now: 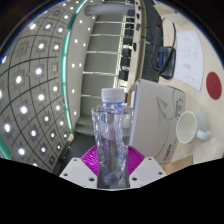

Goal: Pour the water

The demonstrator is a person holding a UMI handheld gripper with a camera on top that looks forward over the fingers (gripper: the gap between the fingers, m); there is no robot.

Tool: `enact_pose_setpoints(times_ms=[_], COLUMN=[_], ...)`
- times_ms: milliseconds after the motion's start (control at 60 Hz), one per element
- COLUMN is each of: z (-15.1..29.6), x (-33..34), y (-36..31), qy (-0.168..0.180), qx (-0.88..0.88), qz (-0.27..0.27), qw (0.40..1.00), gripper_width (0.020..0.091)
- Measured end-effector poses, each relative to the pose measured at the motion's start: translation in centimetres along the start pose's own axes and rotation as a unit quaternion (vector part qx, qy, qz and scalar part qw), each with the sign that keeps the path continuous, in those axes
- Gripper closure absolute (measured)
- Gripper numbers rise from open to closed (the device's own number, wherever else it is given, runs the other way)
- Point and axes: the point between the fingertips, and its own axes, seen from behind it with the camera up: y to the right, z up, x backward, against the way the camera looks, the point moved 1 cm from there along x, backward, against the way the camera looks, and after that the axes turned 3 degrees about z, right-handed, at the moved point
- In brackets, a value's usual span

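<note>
A clear plastic water bottle [110, 135] with a white cap stands upright between my fingers, its cap pointing away from me. My gripper [111, 166] is shut on the bottle's lower body, with the magenta pads [92, 160] pressed against both sides. The bottle looks lifted, with the room seen tilted behind it. To the right of the bottle, a white cup [187, 126] lies beyond a grey box.
A grey box-like block [155, 118] stands just right of the bottle. Behind are a ceiling of dotted lights [35, 70], a green light strip [66, 75], a white wall sheet [190, 52] and a red round mark [212, 84].
</note>
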Motion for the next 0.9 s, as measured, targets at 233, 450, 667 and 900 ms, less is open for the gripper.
enact_pose_setpoints(times_ms=[233, 450, 667, 900], z=[11.4, 19.7, 20.5, 20.2], x=[4.2, 7.6, 8.8, 9.6], y=[-5.1, 0.4, 11.2, 20.2], qy=[0.062, 0.074, 0.034, -0.015], qx=[0.337, 0.566, 0.600, 0.602], qz=[-0.058, -0.179, -0.248, -0.278], qw=[0.938, 0.801, 0.760, 0.748], gripper_width=[0.0790, 0.0793, 0.0792, 0.0787])
